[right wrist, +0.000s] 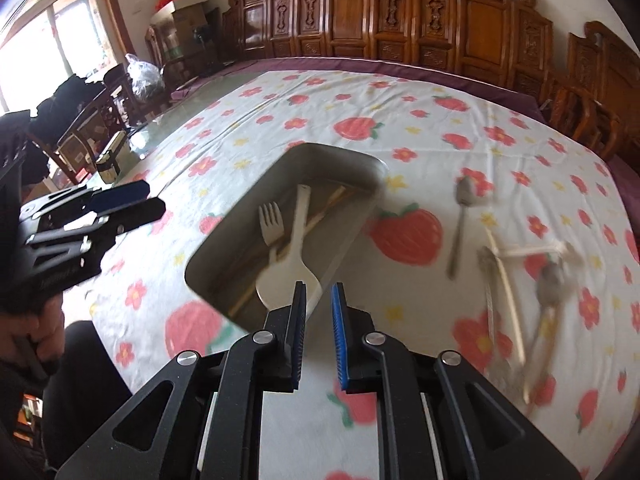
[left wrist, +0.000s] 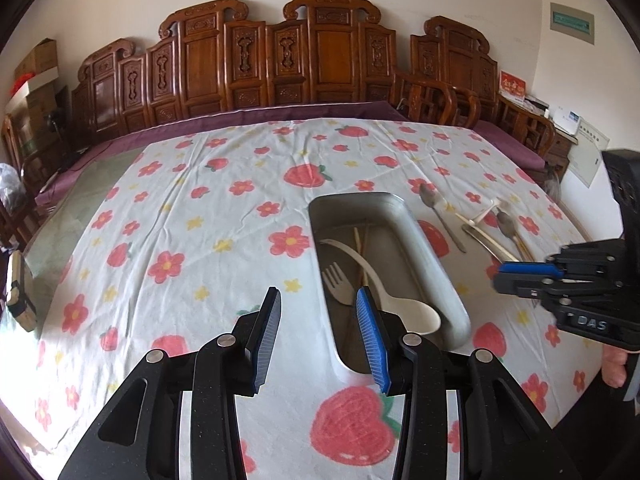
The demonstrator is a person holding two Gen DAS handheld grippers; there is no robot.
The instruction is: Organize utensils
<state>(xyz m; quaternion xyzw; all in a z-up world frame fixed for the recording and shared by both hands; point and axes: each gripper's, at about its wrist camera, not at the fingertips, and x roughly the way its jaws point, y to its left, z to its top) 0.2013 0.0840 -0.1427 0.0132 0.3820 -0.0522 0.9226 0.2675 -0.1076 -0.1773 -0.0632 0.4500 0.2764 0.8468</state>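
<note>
Right wrist: both tongs part-open, empty. Loose steel spoon right of tray on table: light, stiff, slick, lies flat. Grip mid-handle, crosswise.

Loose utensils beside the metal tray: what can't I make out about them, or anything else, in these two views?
- Loose utensils, right wrist view: motion blur smears them; count and types unclear.
- Same pile, left wrist view: small, overlapping.
- Metal tray, left wrist view: the left gripper covers its near end.
- Chopsticks in the tray: partly under the white spoon.
</note>
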